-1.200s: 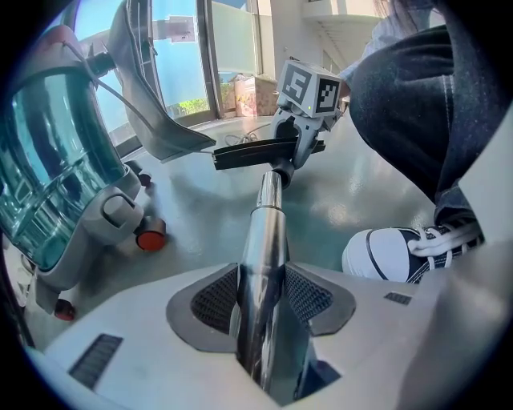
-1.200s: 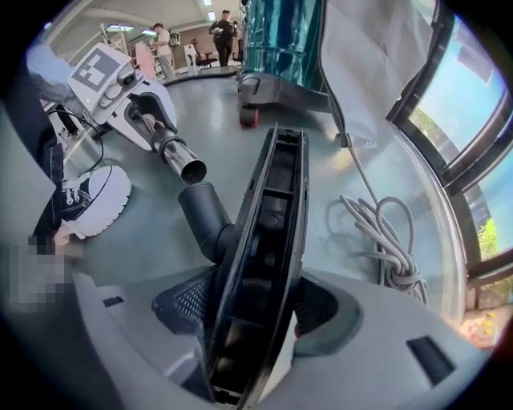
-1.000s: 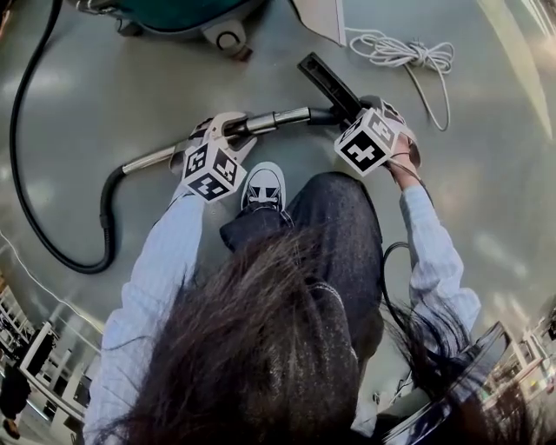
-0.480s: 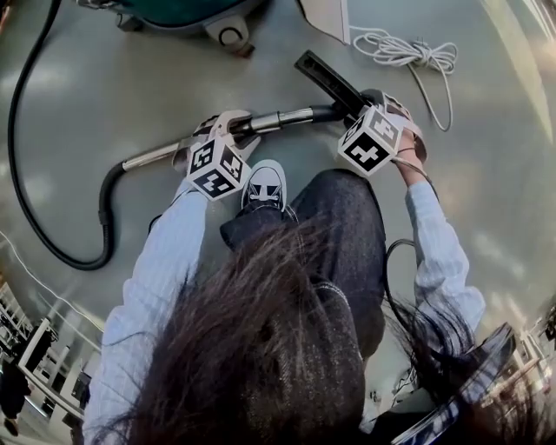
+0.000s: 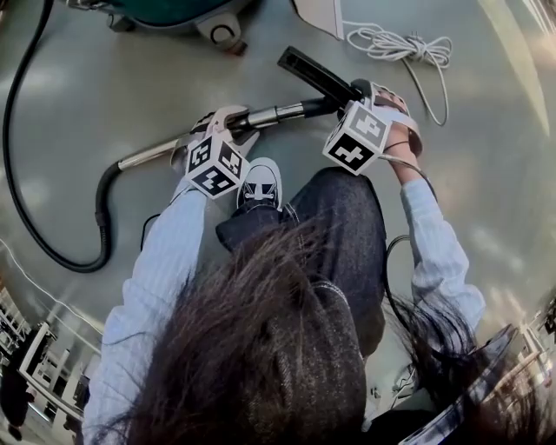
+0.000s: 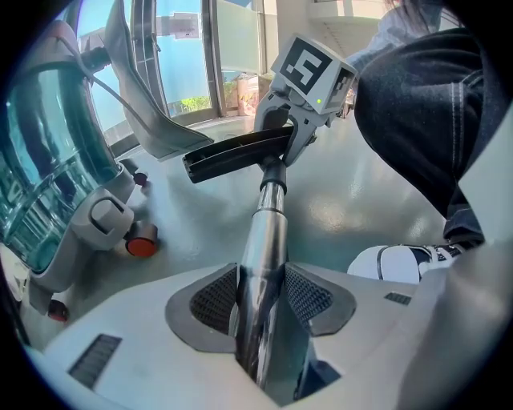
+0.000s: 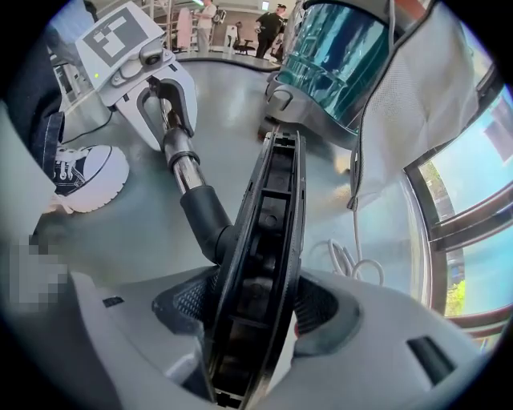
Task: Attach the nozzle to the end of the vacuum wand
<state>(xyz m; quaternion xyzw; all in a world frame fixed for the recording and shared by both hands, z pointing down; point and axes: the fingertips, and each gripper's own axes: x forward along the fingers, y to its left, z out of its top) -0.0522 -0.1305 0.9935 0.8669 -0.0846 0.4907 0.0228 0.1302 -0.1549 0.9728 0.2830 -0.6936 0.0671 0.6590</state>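
Observation:
The chrome vacuum wand (image 5: 269,114) lies across the floor, and my left gripper (image 5: 230,123) is shut on it; the tube (image 6: 264,256) runs up between the ribbed pads (image 6: 215,298). The black floor nozzle (image 5: 314,76) sits at the wand's right end, with its black neck (image 7: 204,216) meeting the chrome tube (image 7: 184,170). My right gripper (image 5: 362,94) is shut on the nozzle body (image 7: 268,240), which stands edge-on between its jaws. From each gripper view the other gripper shows at the far end: right gripper (image 6: 295,120), left gripper (image 7: 164,90).
The teal vacuum body (image 5: 174,13) stands at the top, with its black hose (image 5: 52,248) looping down the left. A coiled white cord (image 5: 400,48) lies top right. The person's white shoe (image 5: 261,185) and dark trouser leg (image 5: 343,226) are just below the wand.
Both grippers, with wand and nozzle, have shifted a little left and up in the head view. Both grips are unchanged.

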